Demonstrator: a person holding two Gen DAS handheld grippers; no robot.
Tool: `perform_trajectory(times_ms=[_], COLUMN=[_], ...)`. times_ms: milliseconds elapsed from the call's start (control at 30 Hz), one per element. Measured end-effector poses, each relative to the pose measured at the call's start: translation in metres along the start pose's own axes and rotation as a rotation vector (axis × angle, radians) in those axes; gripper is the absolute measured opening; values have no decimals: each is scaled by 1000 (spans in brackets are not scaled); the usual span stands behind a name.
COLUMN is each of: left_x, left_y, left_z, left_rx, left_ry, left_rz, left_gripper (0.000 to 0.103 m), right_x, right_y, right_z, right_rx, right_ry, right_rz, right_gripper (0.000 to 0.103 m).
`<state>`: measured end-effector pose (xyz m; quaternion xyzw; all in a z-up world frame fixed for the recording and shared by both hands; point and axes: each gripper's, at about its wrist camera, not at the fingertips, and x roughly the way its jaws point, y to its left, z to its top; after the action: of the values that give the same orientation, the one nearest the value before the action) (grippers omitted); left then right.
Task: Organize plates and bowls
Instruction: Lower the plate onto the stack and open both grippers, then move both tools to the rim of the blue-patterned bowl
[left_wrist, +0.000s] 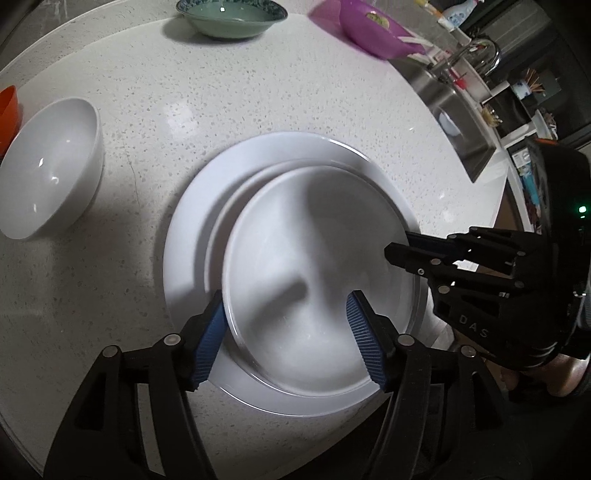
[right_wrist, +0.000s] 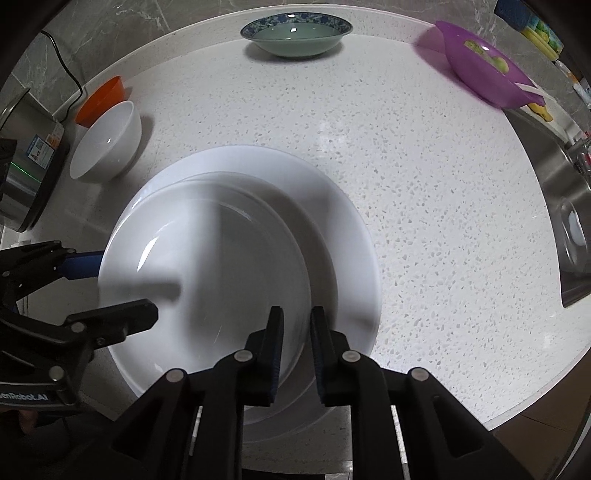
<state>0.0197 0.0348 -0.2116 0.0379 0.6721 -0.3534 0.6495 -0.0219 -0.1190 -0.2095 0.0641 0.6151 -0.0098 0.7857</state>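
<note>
On the speckled tabletop (right_wrist: 424, 192), a smaller plate (left_wrist: 314, 258) sits off-centre on a larger plate (left_wrist: 192, 221). The right gripper (right_wrist: 297, 350) has its jaws pinched on the smaller plate's rim, probably to steady or shift it toward the centre. The left gripper (left_wrist: 286, 332) has its jaws spread wide across the near rim, one pad outside and one over the well, seemingly placed to guide, not gripping. A white bowl (left_wrist: 48, 170) waits near.
</note>
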Motion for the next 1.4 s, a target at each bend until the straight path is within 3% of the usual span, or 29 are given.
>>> perform_trajectory(times_ms=[233, 467, 667, 767, 833, 1067, 1200, 1300, 1400], left_x=[-2, -11, -20, -34, -46, -91, -109, -120, -126], left_y=[-3, -14, -10, 1, 8, 58, 81, 92, 97], left_z=[-2, -1, -3, -4, -1, 23, 48, 71, 102], left_rx=[16, 132, 122, 108, 81, -60, -83, -97, -110], left_ry=[-29, -75, -94, -135, -166, -208, -225, -261, -296], left_rz=[0, 118, 107, 88, 61, -82, -49, -6, 35], left_gripper=[71, 76, 76, 76, 76, 100, 102, 102, 102], right_x=[-1, -6, -8, -12, -20, -59, -83, -97, -100], right_y=[2, 5, 0, -1, -5, -48, -74, -86, -100], right_z=[-3, -6, -8, -8, -8, 11, 42, 64, 92], right_rx=[-9, -6, 20, 43, 60, 209, 288, 319, 301], right_ry=[-16, -44, -54, -79, -114, -280, -357, -419, -438], right_rz=[-19, -37, -9, 27, 49, 203, 261, 307, 318], right_gripper=[17, 21, 25, 35, 55, 67, 73, 84, 85])
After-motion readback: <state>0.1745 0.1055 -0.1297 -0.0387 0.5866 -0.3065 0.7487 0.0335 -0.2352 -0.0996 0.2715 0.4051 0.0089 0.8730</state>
